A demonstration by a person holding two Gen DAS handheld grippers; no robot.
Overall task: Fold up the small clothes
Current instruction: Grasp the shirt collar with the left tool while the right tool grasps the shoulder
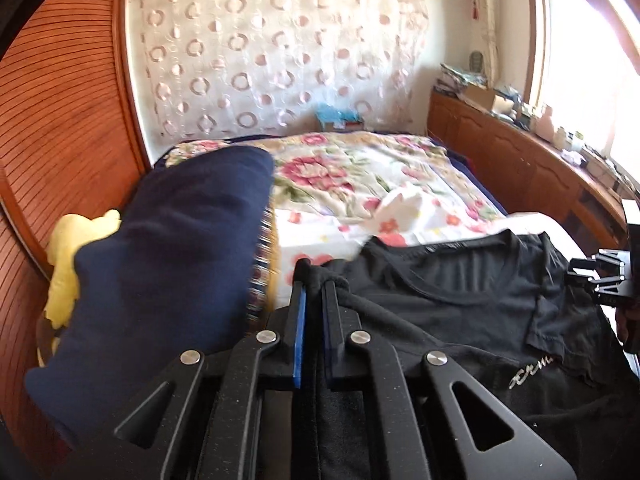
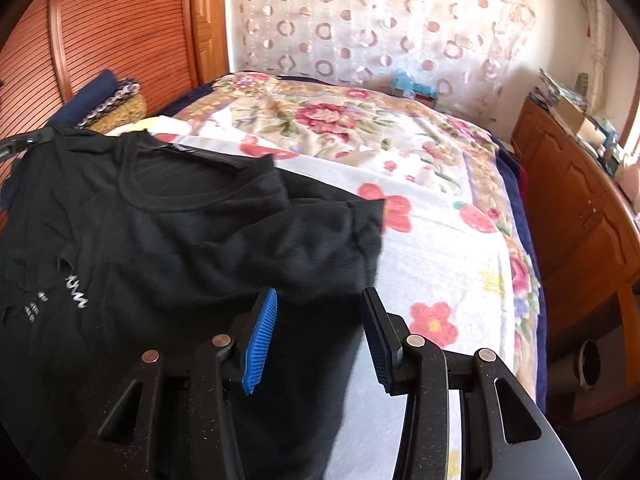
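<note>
Each camera sits on its own gripper and looks forward and down, very close over the black shirt; the left one looks from the shirt's left side, the right one from its right; both see the bed and the curtain.

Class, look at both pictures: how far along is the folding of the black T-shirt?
Early. Done: the black T-shirt lies spread on the floral blanket, collar away from the cameras, one sleeve turned inward. In hand: the left hand-held gripper is shut on a pinch of the shirt's edge; the right hand-held gripper stands open above the other side, holding nothing. Left: the real folds; no tidy folded shape shows yet.
</note>
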